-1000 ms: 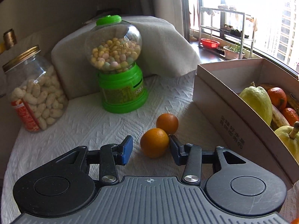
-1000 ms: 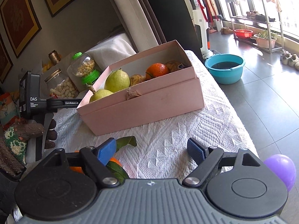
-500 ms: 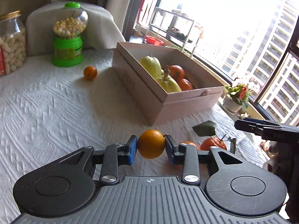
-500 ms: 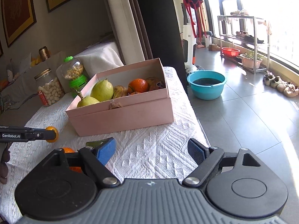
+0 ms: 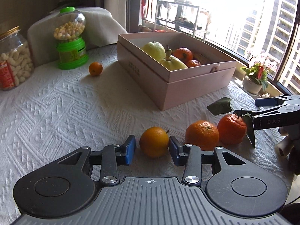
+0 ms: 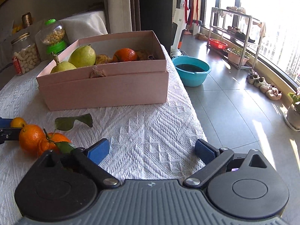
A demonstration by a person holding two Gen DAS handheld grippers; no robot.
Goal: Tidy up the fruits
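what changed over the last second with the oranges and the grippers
The left hand-held gripper closed on the small orange by the candy dispenser, carried it beside the two tangerines, set it down and opened. The other small orange, pink box and open right hand-held gripper stayed.

I see bright daylight through a curved window [image 6: 277, 28]. Grey floor tiles [image 6: 234, 101] hold a metal shelf rack [image 6: 236, 37] and dark curtains [image 6: 129, 5].

My white textured cloth [image 5: 56, 108] carries the pink box [image 5: 187, 82]; beside it, loose oranges [image 5: 202, 135], two snack jars [image 5: 71, 37].
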